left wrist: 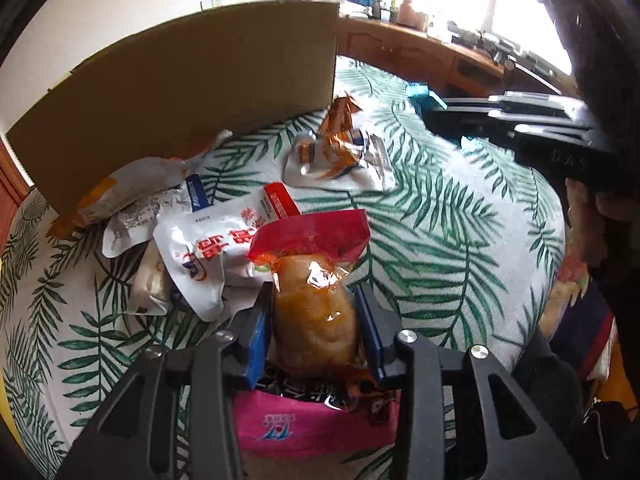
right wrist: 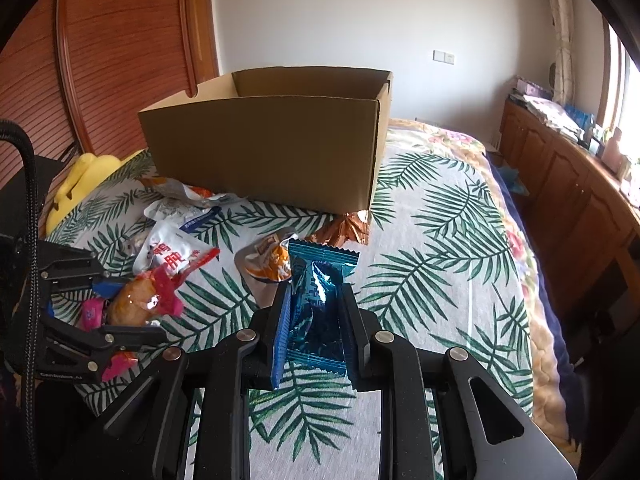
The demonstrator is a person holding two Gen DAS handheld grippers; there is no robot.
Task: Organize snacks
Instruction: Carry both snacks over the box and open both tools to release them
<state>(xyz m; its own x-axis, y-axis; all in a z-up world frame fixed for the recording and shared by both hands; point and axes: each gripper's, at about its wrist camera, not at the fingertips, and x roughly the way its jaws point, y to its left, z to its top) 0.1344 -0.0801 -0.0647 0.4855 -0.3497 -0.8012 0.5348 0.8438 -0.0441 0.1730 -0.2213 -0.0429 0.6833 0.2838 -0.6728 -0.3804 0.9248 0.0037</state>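
Observation:
My left gripper [left wrist: 316, 300] is shut on a clear snack pack with a red top [left wrist: 316, 280], held just above the leaf-print bed cover; it also shows in the right wrist view [right wrist: 136, 300]. My right gripper [right wrist: 314, 300] is shut on a shiny blue wrapped snack [right wrist: 316, 292], held above the bed in front of the open cardboard box [right wrist: 272, 148]. The box also shows in the left wrist view [left wrist: 180, 96]. Loose snack packs lie by the box: a white one with red characters [left wrist: 208, 256] and an orange and white one [left wrist: 336, 156].
A pink packet [left wrist: 312, 428] lies under my left gripper. A copper-coloured wrapper [right wrist: 344, 228] lies at the box's near corner. A yellow plush toy [right wrist: 80, 184] sits at the bed's left edge. A wooden wardrobe [right wrist: 120, 48] stands behind, and a wooden cabinet [right wrist: 568, 176] runs along the right.

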